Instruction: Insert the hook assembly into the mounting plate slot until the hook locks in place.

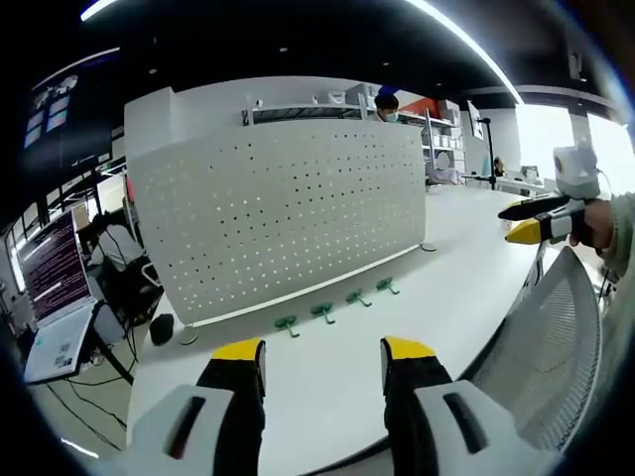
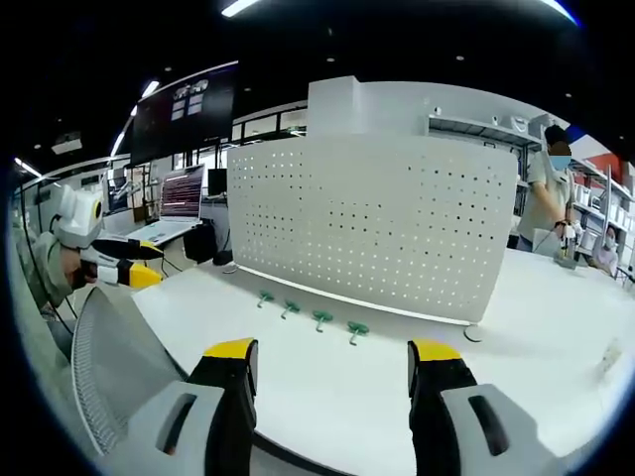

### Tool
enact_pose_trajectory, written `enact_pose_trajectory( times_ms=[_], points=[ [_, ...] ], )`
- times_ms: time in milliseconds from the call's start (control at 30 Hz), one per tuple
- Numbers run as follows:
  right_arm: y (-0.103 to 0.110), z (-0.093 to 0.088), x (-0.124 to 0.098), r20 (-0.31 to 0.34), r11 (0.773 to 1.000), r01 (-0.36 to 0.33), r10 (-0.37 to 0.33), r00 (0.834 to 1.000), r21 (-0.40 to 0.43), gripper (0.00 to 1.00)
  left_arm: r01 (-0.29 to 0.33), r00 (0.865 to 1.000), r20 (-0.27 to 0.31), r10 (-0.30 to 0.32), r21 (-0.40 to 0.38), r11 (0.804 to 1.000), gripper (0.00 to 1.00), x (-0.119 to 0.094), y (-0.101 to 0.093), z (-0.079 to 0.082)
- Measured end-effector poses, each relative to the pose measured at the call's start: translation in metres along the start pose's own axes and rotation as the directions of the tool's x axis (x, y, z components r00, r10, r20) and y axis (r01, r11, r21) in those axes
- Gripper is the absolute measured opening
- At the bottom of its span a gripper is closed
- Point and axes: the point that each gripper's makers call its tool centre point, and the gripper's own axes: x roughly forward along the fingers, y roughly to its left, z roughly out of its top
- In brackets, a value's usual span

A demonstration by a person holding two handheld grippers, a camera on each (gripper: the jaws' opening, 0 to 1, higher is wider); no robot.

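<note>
Four small green hooks (image 1: 335,305) lie in a row on the white table (image 1: 446,288) just in front of the foot of the upright white pegboard (image 1: 283,213), which serves as the mounting plate; in the right gripper view the same row (image 2: 308,315) sits below the board (image 2: 382,223). They look like light, stiff plastic pieces with a flat base and a short stem, so each should lift with little force but may skid on the smooth tabletop or twist if pinched off-centre; the broad base seems the surest place to grip, leaving the insertion end free. The left gripper (image 1: 324,362) hangs back from the board's foot with its yellow-tipped jaws spread and nothing between them. The right gripper (image 2: 330,365) is likewise apart and empty, well short of the hooks. At this distance the hooks' locking tabs cannot be made out, and the board's holes are too small to tell slots from round holes. The board hides whatever stands behind it.
</note>
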Motion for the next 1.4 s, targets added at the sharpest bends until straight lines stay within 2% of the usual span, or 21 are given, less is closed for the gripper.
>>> enact_pose_trajectory(
  times_ms=[1033, 1400],
  points=[
    [0.003, -0.002, 0.007, -0.015, 1.0, -0.017, 0.017, 1.0, -0.003, 0.59, 0.0, 1.0, -0.002, 0.0, -0.008, 1.0, 0.48, 0.004, 0.0, 0.001],
    [0.003, -0.002, 0.01, -0.017, 1.0, -0.02, 0.02, 1.0, -0.002, 0.59, 0.023, 1.0, -0.017, -0.022, 0.021, 1.0, 0.44, 0.01, -0.002, 0.003]
  ],
)
